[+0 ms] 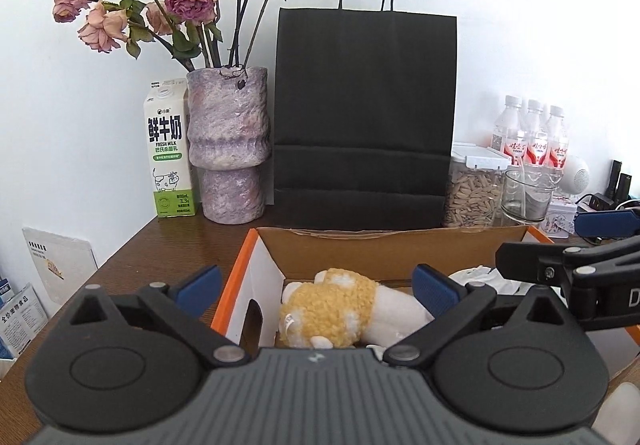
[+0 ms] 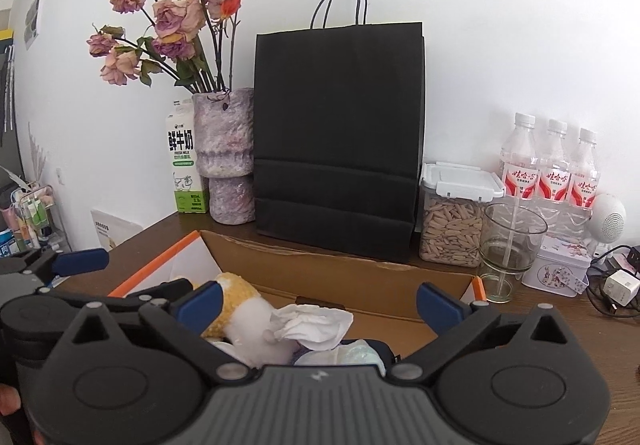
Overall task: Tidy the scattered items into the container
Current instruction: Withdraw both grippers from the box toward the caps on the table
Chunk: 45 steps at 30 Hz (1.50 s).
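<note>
A black paper bag [image 2: 338, 141] stands at the back edge of the bench [image 1: 168, 249], hiding the wall behind it. In front, the open cardboard box [image 2: 336, 269] has its near side cut off by both tools. Inside lie a yellow-and-white plush toy [image 1: 340, 309], partly masked by the left gripper [image 1: 320, 285], and a crumpled white tissue [image 2: 316, 325] over something pale, hard to make out. The right gripper [image 2: 320, 303] hangs above them. Both sets of jaws stand wide apart, holding nothing.
</note>
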### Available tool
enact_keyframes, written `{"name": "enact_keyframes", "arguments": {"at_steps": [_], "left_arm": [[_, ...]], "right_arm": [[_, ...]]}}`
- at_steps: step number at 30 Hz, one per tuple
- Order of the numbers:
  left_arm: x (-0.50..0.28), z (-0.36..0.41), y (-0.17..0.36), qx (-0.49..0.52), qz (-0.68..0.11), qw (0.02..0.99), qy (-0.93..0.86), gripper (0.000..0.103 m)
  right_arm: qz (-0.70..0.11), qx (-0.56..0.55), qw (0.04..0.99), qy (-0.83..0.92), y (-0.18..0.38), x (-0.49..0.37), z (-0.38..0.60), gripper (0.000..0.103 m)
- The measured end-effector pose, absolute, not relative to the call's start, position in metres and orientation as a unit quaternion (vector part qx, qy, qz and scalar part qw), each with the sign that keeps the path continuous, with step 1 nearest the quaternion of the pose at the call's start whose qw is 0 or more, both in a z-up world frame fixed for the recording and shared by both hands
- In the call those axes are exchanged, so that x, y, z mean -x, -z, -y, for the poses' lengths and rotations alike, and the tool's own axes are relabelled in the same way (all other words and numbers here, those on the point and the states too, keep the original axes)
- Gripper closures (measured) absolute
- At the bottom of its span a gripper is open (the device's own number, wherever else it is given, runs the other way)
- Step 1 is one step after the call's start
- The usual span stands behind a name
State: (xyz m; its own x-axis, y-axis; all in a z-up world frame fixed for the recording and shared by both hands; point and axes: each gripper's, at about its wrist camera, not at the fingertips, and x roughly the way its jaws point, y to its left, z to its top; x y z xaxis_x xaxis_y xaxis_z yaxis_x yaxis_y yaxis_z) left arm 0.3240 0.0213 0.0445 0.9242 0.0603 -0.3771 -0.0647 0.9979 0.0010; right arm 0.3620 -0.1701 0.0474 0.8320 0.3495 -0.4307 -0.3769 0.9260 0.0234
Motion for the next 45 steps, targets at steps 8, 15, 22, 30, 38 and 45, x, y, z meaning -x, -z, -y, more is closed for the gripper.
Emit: {"name": "enact_keyframes", "arguments": {"at_steps": [8, 15, 22, 30, 38, 45], "left_arm": [[-0.304, -0.018, -0.053, 0.003, -0.173, 0.985, -0.027, 0.0], [-0.275, -0.018, -0.061, 0.005, -0.16, 0.987, -0.026, 0.0], [-0.237, -0.018, -0.064, 0.008, -0.152, 0.988, -0.025, 0.0], [-0.186, -0.025, -0.059, 0.001, -0.151, 0.988, -0.023, 0.0], [-0.15, -0.032, -0.038, -0.001, -0.182, 0.983, -0.023, 0.0], [-0.122, -0.044, -0.019, 0.004, -0.208, 0.977, -0.034, 0.0]], "right_arm": [[-0.207, 0.03, 0.96, -0.184, -0.054, -0.341, 0.177, 0.0], [-0.2, 0.03, 0.963, -0.176, -0.058, -0.314, 0.185, 0.0], [-0.191, 0.031, 0.967, -0.168, -0.063, -0.281, 0.194, 0.0], [-0.193, 0.052, 0.967, -0.155, -0.054, -0.232, 0.206, 0.0], [-0.227, 0.05, 0.96, -0.154, -0.026, -0.183, 0.22, 0.0], [-0.269, 0.048, 0.949, -0.158, 0.002, -0.151, 0.226, 0.0]]}}
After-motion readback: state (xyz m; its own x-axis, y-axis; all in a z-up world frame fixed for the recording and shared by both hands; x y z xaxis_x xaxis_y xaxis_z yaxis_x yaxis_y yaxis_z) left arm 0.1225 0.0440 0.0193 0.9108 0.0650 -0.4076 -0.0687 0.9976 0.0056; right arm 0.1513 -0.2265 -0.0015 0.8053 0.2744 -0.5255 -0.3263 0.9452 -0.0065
